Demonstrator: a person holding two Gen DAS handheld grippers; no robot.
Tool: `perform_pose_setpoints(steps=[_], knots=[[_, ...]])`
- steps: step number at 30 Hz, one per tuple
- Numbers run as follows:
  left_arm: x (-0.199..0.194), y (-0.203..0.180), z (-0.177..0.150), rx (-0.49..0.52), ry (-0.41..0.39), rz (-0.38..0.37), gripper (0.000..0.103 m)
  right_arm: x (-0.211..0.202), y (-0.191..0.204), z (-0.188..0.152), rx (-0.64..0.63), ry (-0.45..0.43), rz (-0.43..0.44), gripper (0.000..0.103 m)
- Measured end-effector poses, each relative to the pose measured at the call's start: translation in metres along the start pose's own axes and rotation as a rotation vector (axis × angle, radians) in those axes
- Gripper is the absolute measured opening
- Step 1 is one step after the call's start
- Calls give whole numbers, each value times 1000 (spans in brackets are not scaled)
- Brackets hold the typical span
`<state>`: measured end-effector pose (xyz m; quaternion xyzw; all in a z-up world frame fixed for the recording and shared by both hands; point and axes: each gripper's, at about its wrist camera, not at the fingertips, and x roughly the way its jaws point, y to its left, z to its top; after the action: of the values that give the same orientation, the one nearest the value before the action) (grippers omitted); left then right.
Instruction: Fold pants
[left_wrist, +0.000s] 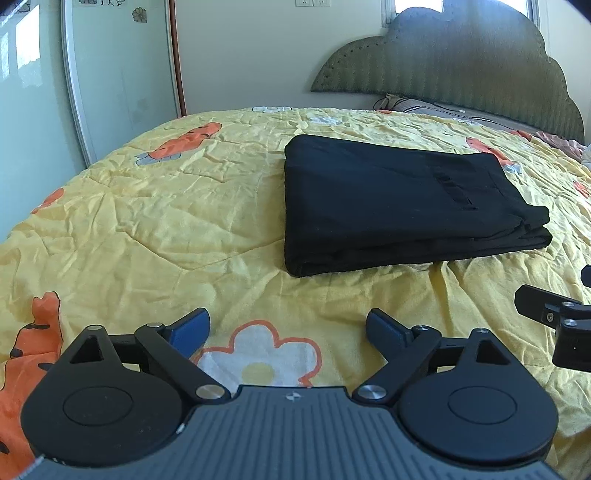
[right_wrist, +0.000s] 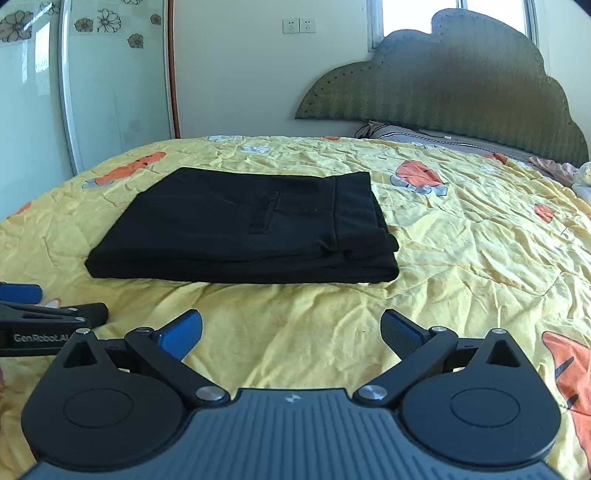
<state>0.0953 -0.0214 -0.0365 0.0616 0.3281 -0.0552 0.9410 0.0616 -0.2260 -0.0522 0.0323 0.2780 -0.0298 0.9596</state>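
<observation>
Black pants (left_wrist: 399, 206) lie folded into a flat rectangular stack on the yellow bedspread (left_wrist: 166, 206). In the right wrist view the pants (right_wrist: 251, 225) lie ahead and slightly left. My left gripper (left_wrist: 288, 332) is open and empty, hovering over the bedspread short of the pants' near edge. My right gripper (right_wrist: 291, 332) is open and empty, also short of the pants. Part of the right gripper (left_wrist: 554, 321) shows at the right edge of the left wrist view. The left gripper (right_wrist: 44, 317) shows at the left edge of the right wrist view.
A green padded headboard (right_wrist: 443, 85) stands at the far side with pillows (right_wrist: 424, 134) below it. A glass wardrobe door (right_wrist: 110, 74) is at the left. Crumpled pink and white cloth (right_wrist: 569, 170) lies at the far right of the bed.
</observation>
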Motion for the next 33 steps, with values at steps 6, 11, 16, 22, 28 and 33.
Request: perform_pose_setpoints(steps=[6,11,16,22,28,33], knots=[[-4,-4,-5,25,-23,5,99,15,-13,-8,45,96,-6,103],[-3,0,-7,19,-11,-24,102,14,-11,-10,36,98,-15,103],[-1,6,-8,-17,6,-49,103,14,-11,-10,35,98,-15,103],[-2,4,-7,-17,7,-49,103,14,-11,-10,36,98,-15,103],[-1,5,-7,-19,7,-51,103,14,-11,-10,36,98,-15,103],[-2,5,-7,-19,6,-51,103,14,-11,-10,36,98,-15,103]])
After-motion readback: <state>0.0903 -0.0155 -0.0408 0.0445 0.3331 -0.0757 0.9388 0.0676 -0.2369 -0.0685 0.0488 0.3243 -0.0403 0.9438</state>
